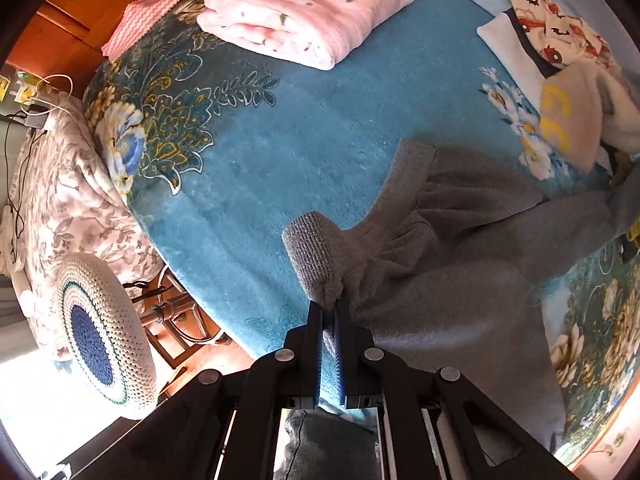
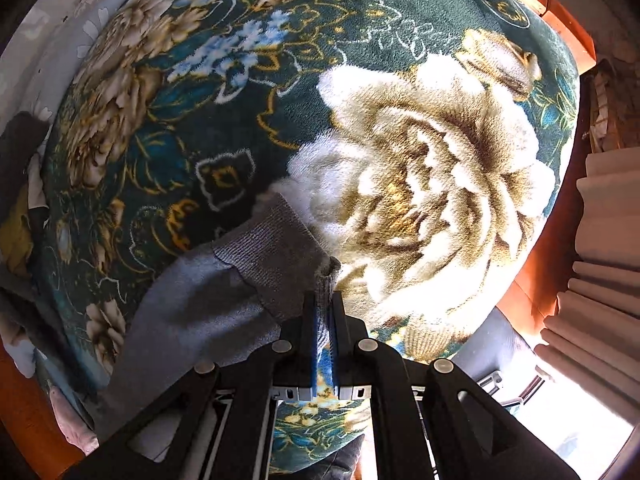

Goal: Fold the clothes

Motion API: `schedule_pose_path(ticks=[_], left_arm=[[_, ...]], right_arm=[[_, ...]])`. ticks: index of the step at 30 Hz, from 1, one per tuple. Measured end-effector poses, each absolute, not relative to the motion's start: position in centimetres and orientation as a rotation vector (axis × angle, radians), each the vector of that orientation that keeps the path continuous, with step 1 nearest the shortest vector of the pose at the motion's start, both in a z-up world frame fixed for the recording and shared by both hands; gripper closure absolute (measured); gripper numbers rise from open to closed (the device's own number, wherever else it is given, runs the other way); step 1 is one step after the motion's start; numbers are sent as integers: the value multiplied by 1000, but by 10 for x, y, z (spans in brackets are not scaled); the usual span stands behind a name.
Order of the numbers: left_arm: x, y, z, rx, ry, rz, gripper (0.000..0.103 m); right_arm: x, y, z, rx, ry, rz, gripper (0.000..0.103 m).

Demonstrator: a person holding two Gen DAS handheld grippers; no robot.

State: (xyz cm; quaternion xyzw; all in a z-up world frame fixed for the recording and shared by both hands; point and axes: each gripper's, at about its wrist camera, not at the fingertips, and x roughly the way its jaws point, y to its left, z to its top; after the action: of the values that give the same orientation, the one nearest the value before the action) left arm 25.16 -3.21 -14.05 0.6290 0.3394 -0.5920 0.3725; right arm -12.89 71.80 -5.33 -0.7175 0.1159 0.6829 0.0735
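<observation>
A grey sweatshirt (image 1: 460, 248) lies spread on the blue floral blanket (image 1: 280, 152) that covers the bed. My left gripper (image 1: 329, 308) is shut on one ribbed cuff of it (image 1: 312, 252), and the sleeve bunches just past the fingers. My right gripper (image 2: 324, 300) is shut on another ribbed edge of the same grey sweatshirt (image 2: 224, 292), which trails off to the left over the dark green floral part of the blanket (image 2: 224, 92). Both grips are low over the bed surface.
A folded pink blanket (image 1: 308, 12) lies at the far side of the bed. A pile of other clothes (image 1: 568, 92) sits at the right. A stool with a crocheted cushion (image 1: 104, 328) stands by the bed's left edge. Curtains (image 2: 604, 248) hang at right.
</observation>
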Motion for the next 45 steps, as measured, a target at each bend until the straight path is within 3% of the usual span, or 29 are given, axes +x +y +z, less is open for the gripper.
schedule_pose_path(ticks=[3,5,8,9,17,30,35,39,40,41,42,45], left_arm=[[261,-39,-149,1602,937,-1479,93],[270,-40,-157,1607,992,-1439,89],[287,-44,-170,1609,1060,-1366,67],[293,-46,-173,1602,1074,-1342,61],[291,-85,-166,1404,1249,-1337,59],[160,-104,-159,1491,1293,-1605,52],[146,-107,-163,1527,1286,-1642,51],[156,-115,-171,1501,1321,-1586,51],[159,-117,-172,1494,1327,-1573,51],[161,-119,-173,1490,1331,-1562,51],[163,-120,-174,1488,1334,-1553,51],[162,-120,-174,1491,1346,-1536,51]], right_arm=[[-132,716,-46,-2155,310,2070,97],[-135,717,-42,-2135,282,2066,89],[-136,722,-32,-2093,289,2073,61],[-138,722,-28,-2080,282,2075,60],[-186,648,-12,-2060,165,2181,59],[-233,177,57,-2381,-451,2898,60],[-226,57,48,-2420,-648,2970,60],[-232,16,21,-2379,-831,2902,60],[-234,14,16,-2390,-830,2886,63],[-236,15,13,-2406,-803,2876,86],[-238,18,12,-2422,-775,2864,101],[-238,36,24,-2456,-659,2901,100]])
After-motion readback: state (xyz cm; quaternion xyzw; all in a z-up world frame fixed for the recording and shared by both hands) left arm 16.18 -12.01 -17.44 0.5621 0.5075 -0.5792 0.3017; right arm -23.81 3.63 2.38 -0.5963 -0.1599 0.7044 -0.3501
